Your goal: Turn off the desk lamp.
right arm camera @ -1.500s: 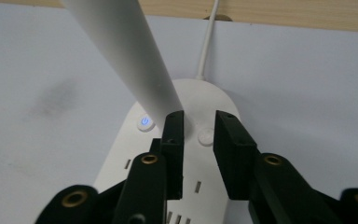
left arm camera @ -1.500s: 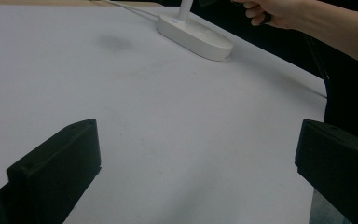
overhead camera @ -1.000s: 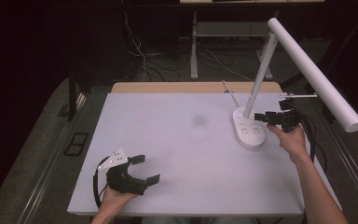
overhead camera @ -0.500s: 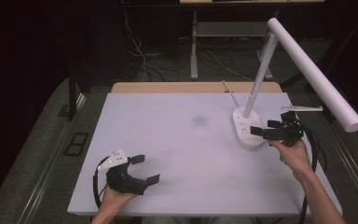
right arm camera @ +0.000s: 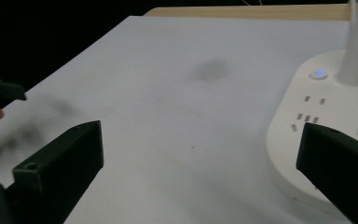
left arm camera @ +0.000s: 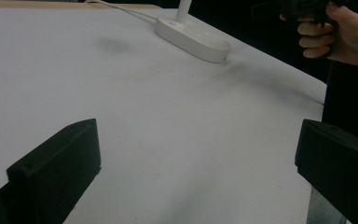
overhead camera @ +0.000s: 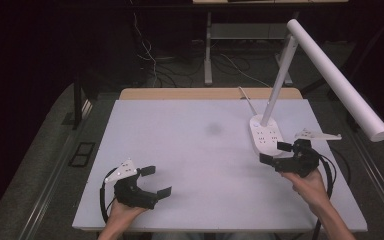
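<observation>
Jaws wide apart and empty on both: left gripper (overhead camera: pixel 150 181) parked near-left on the bench (overhead camera: pixel 195 150), right gripper (overhead camera: pixel 276 153) has pulled nearer, now beside the lamp base (overhead camera: pixel 266 135).

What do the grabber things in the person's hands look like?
The left gripper and right gripper are black, each with two blocky jaws, a pale three-cornered plate on top and a black cable looping behind. The forearms are bare, with no sleeves.

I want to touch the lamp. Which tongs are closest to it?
The right tongs, beside the lamp's white base. The left tongs sit far across the table.
</observation>
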Demonstrator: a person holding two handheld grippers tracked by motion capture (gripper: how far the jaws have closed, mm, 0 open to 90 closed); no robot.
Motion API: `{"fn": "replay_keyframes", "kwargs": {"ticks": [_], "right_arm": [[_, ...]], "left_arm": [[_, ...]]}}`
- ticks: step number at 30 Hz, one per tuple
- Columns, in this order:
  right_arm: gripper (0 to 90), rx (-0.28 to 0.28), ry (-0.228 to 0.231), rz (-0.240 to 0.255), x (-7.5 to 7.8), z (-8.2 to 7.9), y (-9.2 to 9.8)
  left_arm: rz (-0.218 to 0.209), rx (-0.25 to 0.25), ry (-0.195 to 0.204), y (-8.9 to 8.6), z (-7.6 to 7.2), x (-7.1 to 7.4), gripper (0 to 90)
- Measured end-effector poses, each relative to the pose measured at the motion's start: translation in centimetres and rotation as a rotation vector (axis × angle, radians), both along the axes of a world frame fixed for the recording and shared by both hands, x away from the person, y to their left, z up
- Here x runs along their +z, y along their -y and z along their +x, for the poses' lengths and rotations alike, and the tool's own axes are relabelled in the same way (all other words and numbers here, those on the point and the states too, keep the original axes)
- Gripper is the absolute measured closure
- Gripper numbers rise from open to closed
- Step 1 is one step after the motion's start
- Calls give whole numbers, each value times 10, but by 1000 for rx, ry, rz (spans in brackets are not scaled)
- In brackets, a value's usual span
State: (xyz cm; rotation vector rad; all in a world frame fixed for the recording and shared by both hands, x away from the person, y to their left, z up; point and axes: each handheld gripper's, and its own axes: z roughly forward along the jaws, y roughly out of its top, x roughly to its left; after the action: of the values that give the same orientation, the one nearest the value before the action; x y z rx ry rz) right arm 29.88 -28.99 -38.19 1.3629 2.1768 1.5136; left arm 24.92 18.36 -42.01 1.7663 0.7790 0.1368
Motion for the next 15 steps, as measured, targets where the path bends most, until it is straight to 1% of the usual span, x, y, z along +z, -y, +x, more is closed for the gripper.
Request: {"fn": "replay_keyframes", "kwargs": {"ticks": [4,7,9,15], "right_arm": [[6,12,27,13,-8,-15,-6],[6,17,28,31,-14,-26,-9],[6,21,36,18,-19,-32,-10],[6,33,30,-13,-36,-49,-15]], "left_arm": [[1,-2,1,0,0,0,0],[2,-4,1,0,0,0,0],[2,-4,1,0,0,0,0],[6,-3,-2,0,0,0,0]]}}
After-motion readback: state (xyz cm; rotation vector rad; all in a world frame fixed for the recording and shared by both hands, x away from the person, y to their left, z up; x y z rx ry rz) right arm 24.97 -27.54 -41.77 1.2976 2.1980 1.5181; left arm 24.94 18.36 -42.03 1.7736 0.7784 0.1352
